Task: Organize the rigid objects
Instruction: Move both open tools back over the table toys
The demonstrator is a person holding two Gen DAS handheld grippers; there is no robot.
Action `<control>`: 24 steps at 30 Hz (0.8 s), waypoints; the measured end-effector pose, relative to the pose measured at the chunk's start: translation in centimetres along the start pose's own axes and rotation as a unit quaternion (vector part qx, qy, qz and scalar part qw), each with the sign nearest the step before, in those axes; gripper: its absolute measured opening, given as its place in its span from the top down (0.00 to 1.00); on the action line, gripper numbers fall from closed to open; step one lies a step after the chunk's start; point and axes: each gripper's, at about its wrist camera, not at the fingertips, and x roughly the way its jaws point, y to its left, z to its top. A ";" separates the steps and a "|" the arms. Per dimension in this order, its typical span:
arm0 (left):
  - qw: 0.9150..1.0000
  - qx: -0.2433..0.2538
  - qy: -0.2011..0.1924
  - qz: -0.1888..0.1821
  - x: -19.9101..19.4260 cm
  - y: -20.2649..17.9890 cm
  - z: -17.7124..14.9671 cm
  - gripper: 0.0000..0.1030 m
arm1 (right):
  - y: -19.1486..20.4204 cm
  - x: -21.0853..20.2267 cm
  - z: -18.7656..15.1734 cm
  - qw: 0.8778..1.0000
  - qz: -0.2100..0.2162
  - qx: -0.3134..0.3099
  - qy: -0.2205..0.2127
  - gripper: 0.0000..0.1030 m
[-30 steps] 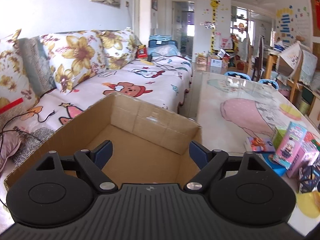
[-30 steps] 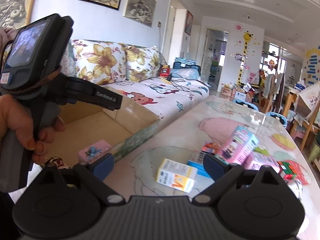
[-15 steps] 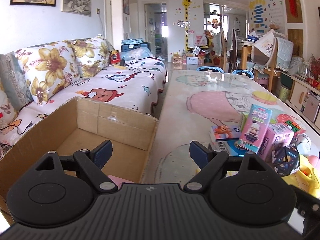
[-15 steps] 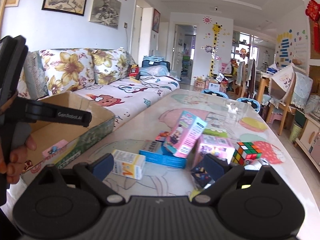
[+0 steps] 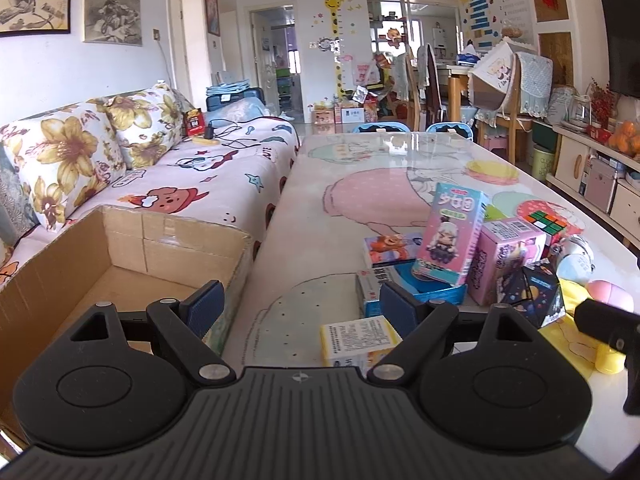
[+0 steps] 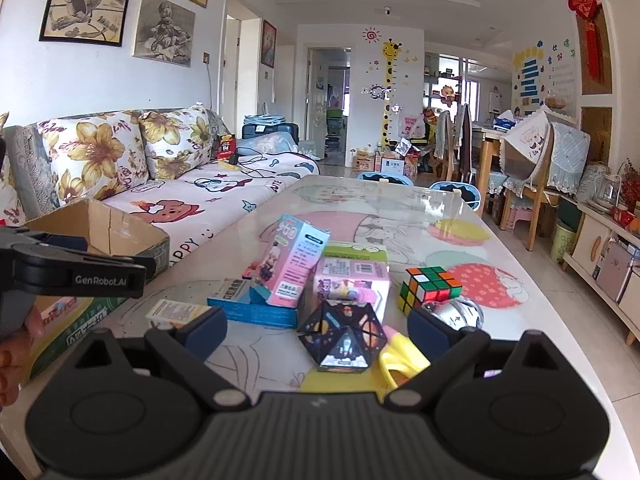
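My left gripper (image 5: pixel 301 307) is open and empty over the table edge, between the cardboard box (image 5: pixel 120 240) on its left and a small white-yellow carton (image 5: pixel 358 338) just ahead to the right. My right gripper (image 6: pixel 316 330) is open and empty, with the dark space-print polyhedron (image 6: pixel 343 338) between its fingers but not clamped. Behind it stand a tall pink figure box (image 6: pixel 292 264), a pink cube box (image 6: pixel 352 280), a flat blue box (image 6: pixel 256 308), a Rubik's cube (image 6: pixel 428 286) and a silver can (image 6: pixel 456 316). The same pile shows in the left wrist view around the pink figure box (image 5: pixel 450 236).
The cardboard box (image 6: pixel 100 236) sits at the table's left edge beside a sofa (image 5: pixel 180 184) with floral cushions. A yellow toy (image 6: pixel 400 360) lies by my right fingertip. The far half of the table (image 6: pixel 380 208) holds nothing; chairs and shelves stand beyond. A hand holds the left gripper (image 6: pixel 16 344).
Both grippers have swung right, away from the cardboard box toward the pile on the table. The right one now frames the dark polyhedron; the left faces the small carton.
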 end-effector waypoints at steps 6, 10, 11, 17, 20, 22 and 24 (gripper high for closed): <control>1.000 0.013 0.001 -0.011 0.3 -0.3 -0.2 0.00 | -2.1 0.1 -0.3 1.000 -0.019 0.012 0.005 0.05; 1.000 0.023 -0.001 -0.021 0.1 -0.6 -0.7 0.00 | -3.4 0.1 -0.6 0.999 -0.029 0.018 0.011 0.04; 0.999 0.026 -0.001 -0.023 0.0 -0.7 -0.7 0.00 | -3.8 0.1 -0.7 0.999 -0.032 0.019 0.012 0.04; 0.999 0.039 0.000 -0.035 0.3 -1.2 -1.0 0.00 | -5.7 0.3 -1.0 0.998 -0.043 0.029 0.019 0.04; 0.998 0.047 0.000 -0.041 0.3 -1.7 -1.2 0.00 | -6.3 0.3 -1.1 0.998 -0.048 0.030 0.020 0.04; 0.998 0.053 0.001 -0.045 0.4 -2.0 -1.3 0.00 | -6.7 0.3 -1.1 0.998 -0.050 0.030 0.020 0.04; 0.997 0.059 0.001 -0.050 0.6 -2.1 -1.3 0.00 | -7.2 0.2 -1.0 0.998 -0.055 0.028 0.019 0.03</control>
